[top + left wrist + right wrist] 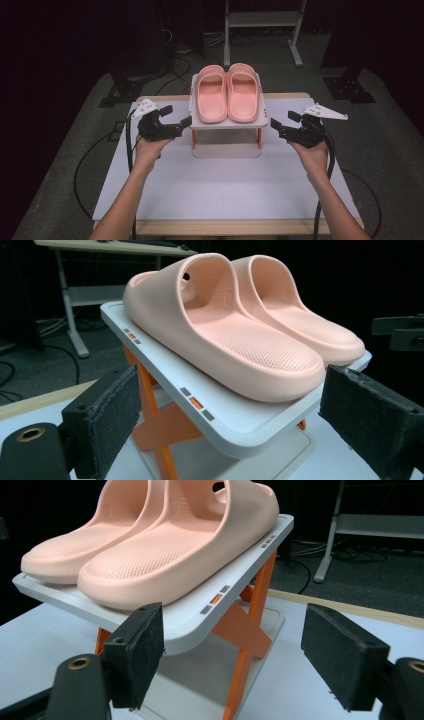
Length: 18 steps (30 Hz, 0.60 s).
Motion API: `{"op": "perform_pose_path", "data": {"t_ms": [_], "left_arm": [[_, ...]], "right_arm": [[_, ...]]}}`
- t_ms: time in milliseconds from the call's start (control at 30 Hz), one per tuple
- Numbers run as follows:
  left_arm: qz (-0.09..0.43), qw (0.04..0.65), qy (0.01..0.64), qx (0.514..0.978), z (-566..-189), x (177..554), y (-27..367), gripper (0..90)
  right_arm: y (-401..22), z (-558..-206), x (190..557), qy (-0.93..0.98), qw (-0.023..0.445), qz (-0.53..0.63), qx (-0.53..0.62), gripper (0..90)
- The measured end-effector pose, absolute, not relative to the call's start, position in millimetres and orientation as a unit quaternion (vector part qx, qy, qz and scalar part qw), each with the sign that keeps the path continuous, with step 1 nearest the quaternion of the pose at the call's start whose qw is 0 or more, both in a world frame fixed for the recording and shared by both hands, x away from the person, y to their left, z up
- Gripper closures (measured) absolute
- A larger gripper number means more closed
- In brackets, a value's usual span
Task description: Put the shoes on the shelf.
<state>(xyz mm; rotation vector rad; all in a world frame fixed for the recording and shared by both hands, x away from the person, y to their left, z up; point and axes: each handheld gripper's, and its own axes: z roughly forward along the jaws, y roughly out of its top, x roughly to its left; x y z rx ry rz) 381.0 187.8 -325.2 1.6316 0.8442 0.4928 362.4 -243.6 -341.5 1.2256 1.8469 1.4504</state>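
Two pink slide sandals (211, 97) (243, 95) lie side by side, toes pointing away from me, on a white shelf (225, 125) with orange legs (259, 136). My left gripper (176, 116) is at the shelf's left front corner and is open. In the left gripper view, that corner of the shelf (220, 425) and the nearer sandal (225, 335) sit in the gap of the left gripper (239, 417), and neither pad touches them. My right gripper (283, 120), also open, is held just off the shelf's right front corner. The right gripper (240, 652) frames the shelf rim (185, 622) and an orange leg (245, 630).
The shelf stands on a white mat (225, 190) over a wooden table (230, 227). Behind the table is a dark floor with cables (175, 65) and a metal frame (262, 30). Gripper cables (129, 145) trail off both sides.
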Motion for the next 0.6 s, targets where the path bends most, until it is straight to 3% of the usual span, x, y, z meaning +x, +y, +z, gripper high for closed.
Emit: {"op": "perform_pose_path", "data": {"t_ms": [600], "left_arm": [[0.203,0.580,0.364,0.700,-344.2,363.6,194.6,8.7]], "right_arm": [[-253.4,-360.1,344.5,0.675,0.241,0.533,0.449,22.1]]}}
